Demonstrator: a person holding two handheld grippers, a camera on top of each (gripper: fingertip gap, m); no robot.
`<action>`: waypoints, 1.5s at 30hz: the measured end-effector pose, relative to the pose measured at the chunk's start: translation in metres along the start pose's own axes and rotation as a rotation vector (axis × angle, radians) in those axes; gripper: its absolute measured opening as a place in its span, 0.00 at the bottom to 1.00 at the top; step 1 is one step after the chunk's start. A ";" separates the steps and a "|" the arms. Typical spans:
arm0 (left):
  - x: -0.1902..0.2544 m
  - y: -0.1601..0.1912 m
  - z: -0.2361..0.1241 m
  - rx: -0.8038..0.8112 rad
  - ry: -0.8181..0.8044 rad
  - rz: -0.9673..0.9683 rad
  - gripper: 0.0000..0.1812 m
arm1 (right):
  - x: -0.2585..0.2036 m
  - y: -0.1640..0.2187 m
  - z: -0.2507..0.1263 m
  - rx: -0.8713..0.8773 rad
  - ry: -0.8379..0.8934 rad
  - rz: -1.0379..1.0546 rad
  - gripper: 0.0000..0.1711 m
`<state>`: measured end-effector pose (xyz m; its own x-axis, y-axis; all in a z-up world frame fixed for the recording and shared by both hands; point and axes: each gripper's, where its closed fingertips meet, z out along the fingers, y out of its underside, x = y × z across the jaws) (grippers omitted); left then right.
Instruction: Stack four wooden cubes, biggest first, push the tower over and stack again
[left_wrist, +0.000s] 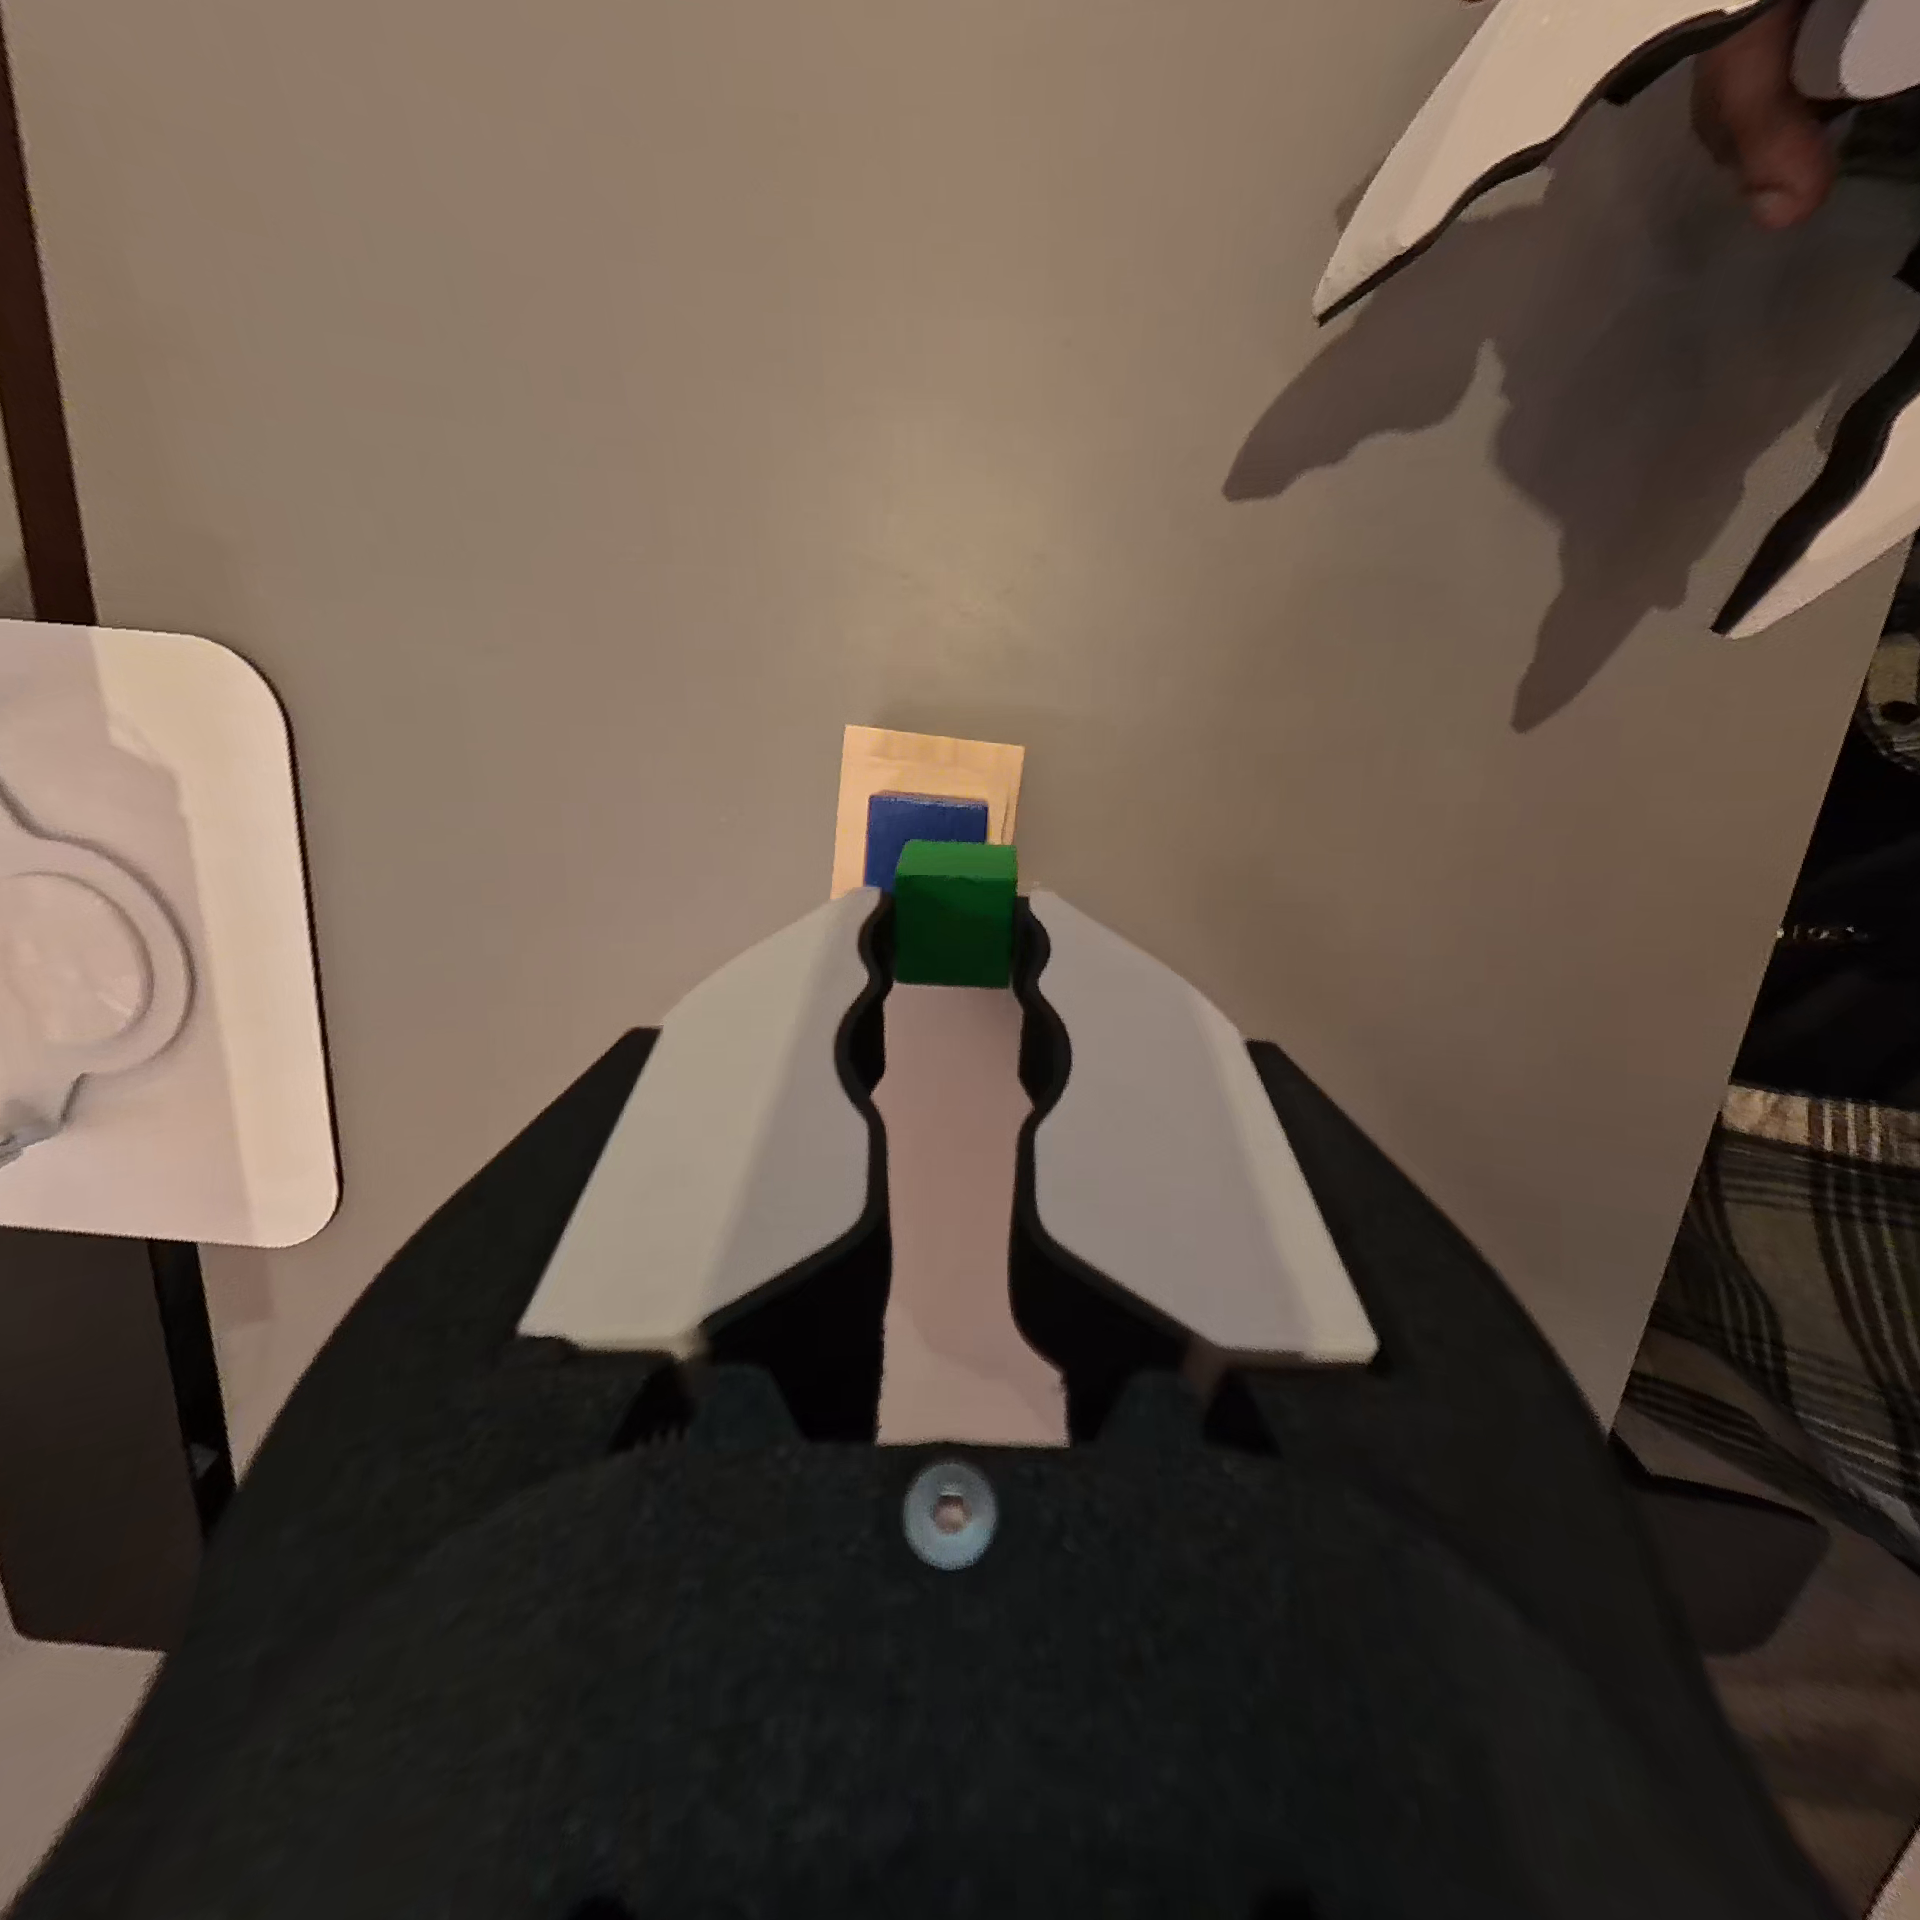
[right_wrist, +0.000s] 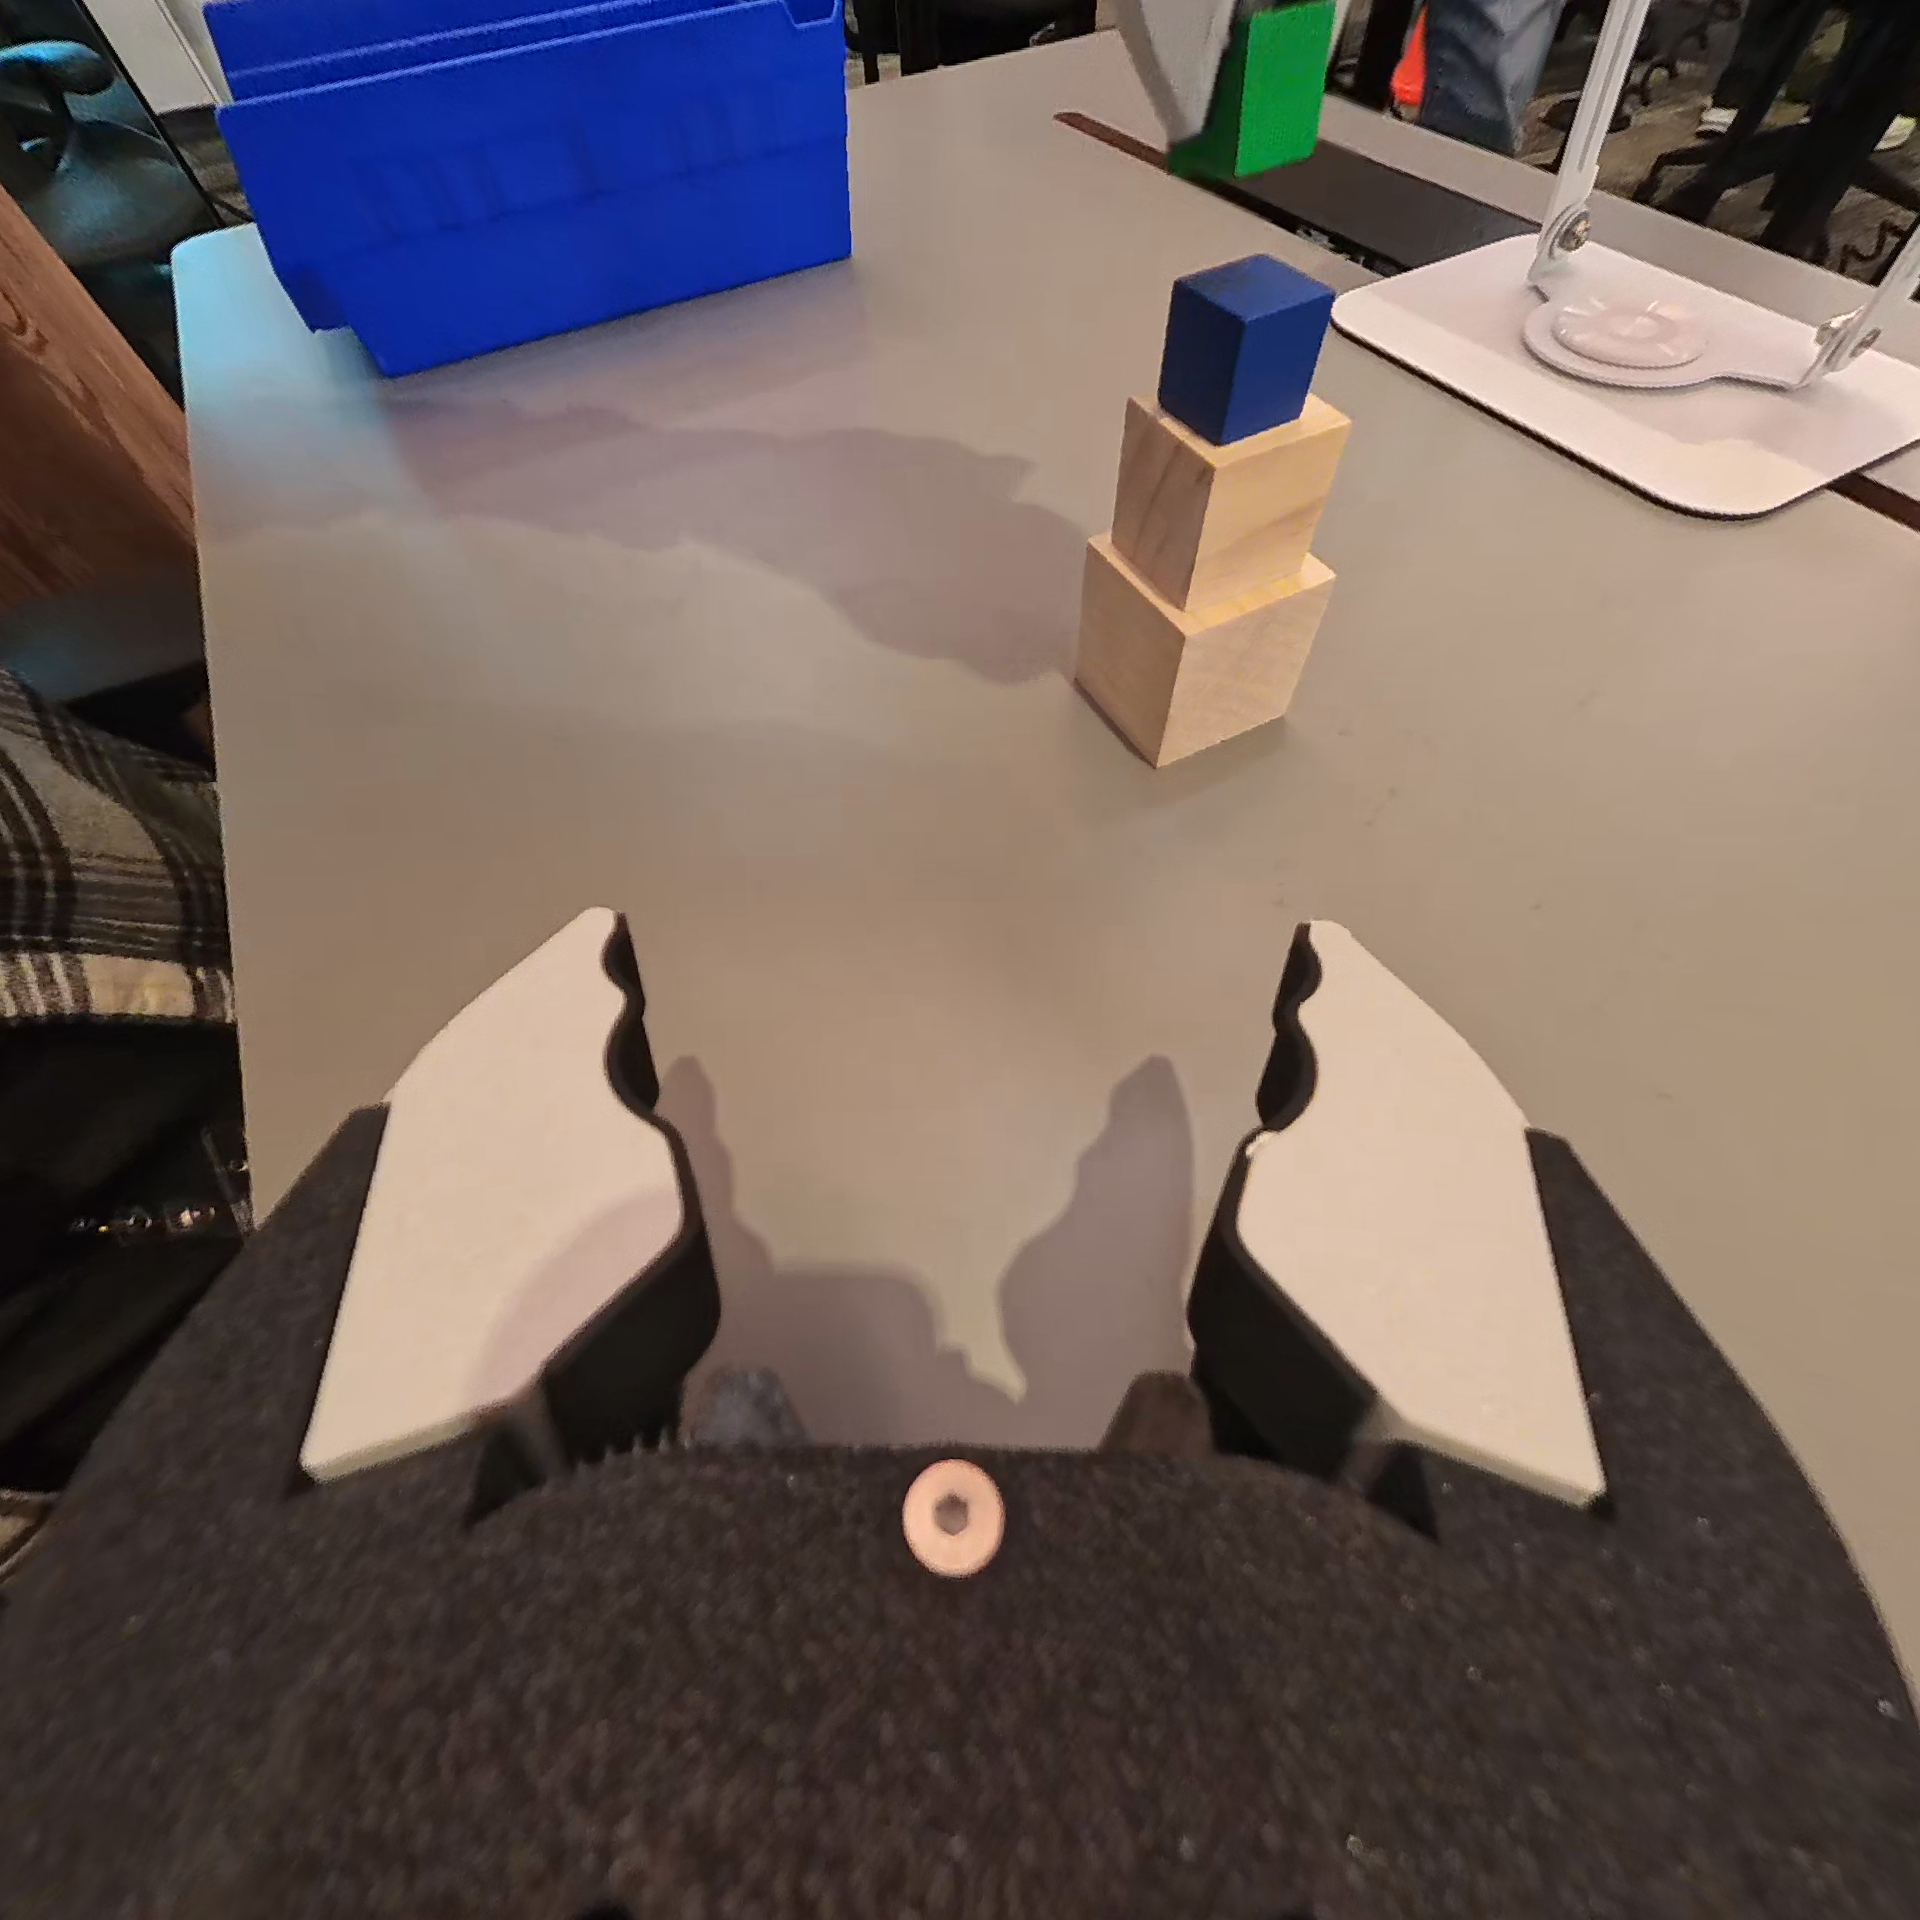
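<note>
The green cube is clamped between the fingertips of the left gripper, whose jaws are closed narrowly on its two sides. Seen from above through those jaws, the blue cube lies just beyond and below the green one, with the pale top of a wooden cube showing around it.

The right gripper is held with its jaws spread wide and nothing between them; only bare grey table is seen in the gap. Ahead of these jaws and a little to the right, well apart from the fingertips, a tower stands: a large wooden cube on the table, a smaller wooden cube on it, the blue cube on top. A blue bin stands far ahead to the left, a white stand base far ahead to the right.
</note>
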<state>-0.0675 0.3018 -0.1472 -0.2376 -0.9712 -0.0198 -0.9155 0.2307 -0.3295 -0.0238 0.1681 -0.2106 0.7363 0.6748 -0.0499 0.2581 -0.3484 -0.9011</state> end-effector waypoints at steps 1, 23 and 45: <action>0.000 0.000 0.002 -0.007 0.003 0.003 0.12 | 0.000 0.000 0.000 0.001 0.000 0.000 0.67; -0.007 0.004 0.017 -0.092 0.011 0.046 0.12 | 0.001 -0.001 -0.002 0.010 -0.001 0.005 0.67; -0.006 0.002 0.016 -0.074 0.016 0.041 0.20 | 0.002 -0.002 -0.003 0.014 0.002 0.008 0.67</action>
<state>-0.0631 0.3074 -0.1630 -0.2800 -0.9598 -0.0164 -0.9262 0.2746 -0.2585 -0.0205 0.1681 -0.2080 0.7397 0.6706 -0.0558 0.2437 -0.3443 -0.9067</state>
